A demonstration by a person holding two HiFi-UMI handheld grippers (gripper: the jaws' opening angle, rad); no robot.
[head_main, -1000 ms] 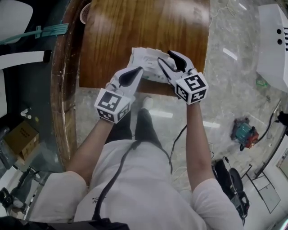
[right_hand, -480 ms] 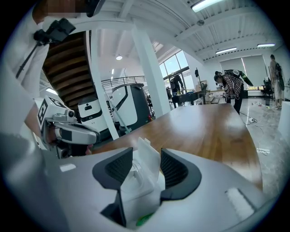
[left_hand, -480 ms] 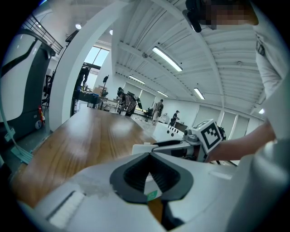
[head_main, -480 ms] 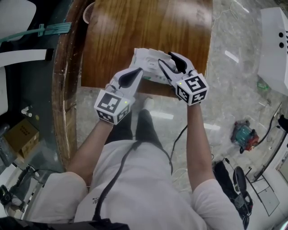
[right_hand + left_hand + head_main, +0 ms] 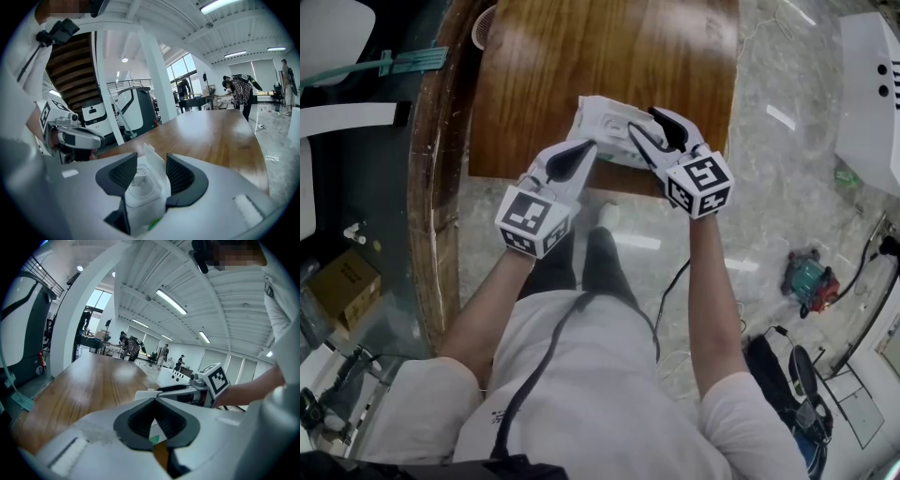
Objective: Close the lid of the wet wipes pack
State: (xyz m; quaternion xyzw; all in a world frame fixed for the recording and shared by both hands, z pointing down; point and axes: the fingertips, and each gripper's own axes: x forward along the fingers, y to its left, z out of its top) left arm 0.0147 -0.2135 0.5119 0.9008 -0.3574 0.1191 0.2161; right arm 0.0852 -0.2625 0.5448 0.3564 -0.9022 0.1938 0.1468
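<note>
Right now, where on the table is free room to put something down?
The table is bare beyond the wet wipes pack and to its left. The near edge is crowded: left gripper, right gripper and pack meet there.

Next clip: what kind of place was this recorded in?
Probably a large open robotics lab or workshop hall, not a home: a high white ceiling with strip lights, white machines standing about, people working in the background beyond the wooden table, and a polished stone floor.
</note>
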